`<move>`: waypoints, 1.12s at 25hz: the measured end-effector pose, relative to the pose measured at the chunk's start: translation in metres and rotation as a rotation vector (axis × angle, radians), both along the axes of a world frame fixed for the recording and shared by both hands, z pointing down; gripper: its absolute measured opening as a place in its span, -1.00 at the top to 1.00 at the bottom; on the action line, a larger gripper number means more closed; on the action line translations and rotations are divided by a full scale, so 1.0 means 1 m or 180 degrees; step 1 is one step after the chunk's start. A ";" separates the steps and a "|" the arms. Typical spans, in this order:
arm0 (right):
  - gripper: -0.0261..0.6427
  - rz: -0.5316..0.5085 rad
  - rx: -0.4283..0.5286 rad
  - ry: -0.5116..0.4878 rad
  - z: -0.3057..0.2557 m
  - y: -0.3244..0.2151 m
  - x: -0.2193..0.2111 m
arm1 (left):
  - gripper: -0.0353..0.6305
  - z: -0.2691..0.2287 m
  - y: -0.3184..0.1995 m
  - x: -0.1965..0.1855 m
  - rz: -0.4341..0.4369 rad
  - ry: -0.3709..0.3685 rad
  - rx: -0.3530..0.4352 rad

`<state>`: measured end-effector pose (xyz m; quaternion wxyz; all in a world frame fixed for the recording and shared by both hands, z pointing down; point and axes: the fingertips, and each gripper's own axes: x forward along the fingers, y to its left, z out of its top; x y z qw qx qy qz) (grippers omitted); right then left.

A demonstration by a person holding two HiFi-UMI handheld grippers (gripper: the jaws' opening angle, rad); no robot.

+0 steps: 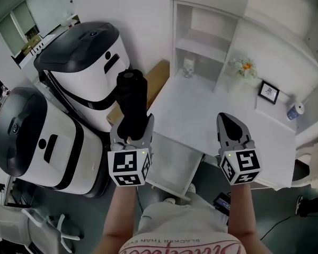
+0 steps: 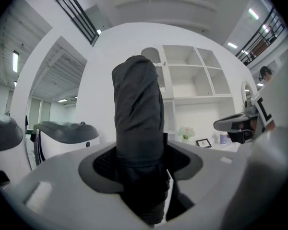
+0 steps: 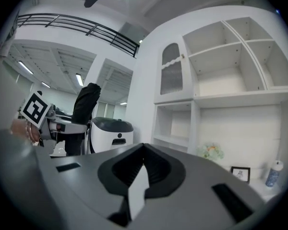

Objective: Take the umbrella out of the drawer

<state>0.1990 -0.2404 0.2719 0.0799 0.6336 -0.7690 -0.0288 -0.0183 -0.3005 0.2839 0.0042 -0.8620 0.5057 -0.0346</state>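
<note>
A folded black umbrella (image 1: 131, 102) stands upright in my left gripper (image 1: 131, 134), whose jaws are shut on its lower part. In the left gripper view the umbrella (image 2: 139, 128) fills the middle, pinched between the pads of the left gripper (image 2: 141, 171). The white drawer (image 1: 175, 168) hangs open under the desk's front edge, below and between my two grippers. My right gripper (image 1: 230, 126) hovers over the desk's front edge, shut, and holds nothing. In the right gripper view the right gripper (image 3: 143, 171) has its jaws together, and the umbrella (image 3: 84, 104) shows at the left.
Two large white-and-black machines (image 1: 85, 62) (image 1: 26, 136) stand left of the white desk (image 1: 201, 110). A shelf unit (image 1: 201, 36) rises at the desk's back. A flower pot (image 1: 244, 67), a picture frame (image 1: 268, 92) and a small bottle (image 1: 295, 110) sit at the far right.
</note>
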 end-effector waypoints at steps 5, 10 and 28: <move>0.90 0.0122 0.0105 0.0047 -0.014 0.008 0.002 | 0.09 -0.026 0.007 -0.001 0.0095 -0.0022 0.0308; 0.90 0.0226 0.0235 0.0093 -0.030 0.018 0.008 | 0.09 -0.042 0.011 0.003 0.0173 0.0000 0.0451; 0.90 0.0415 0.0414 0.0164 -0.048 0.046 0.030 | 0.08 -0.050 0.019 0.018 0.0270 0.0108 0.0430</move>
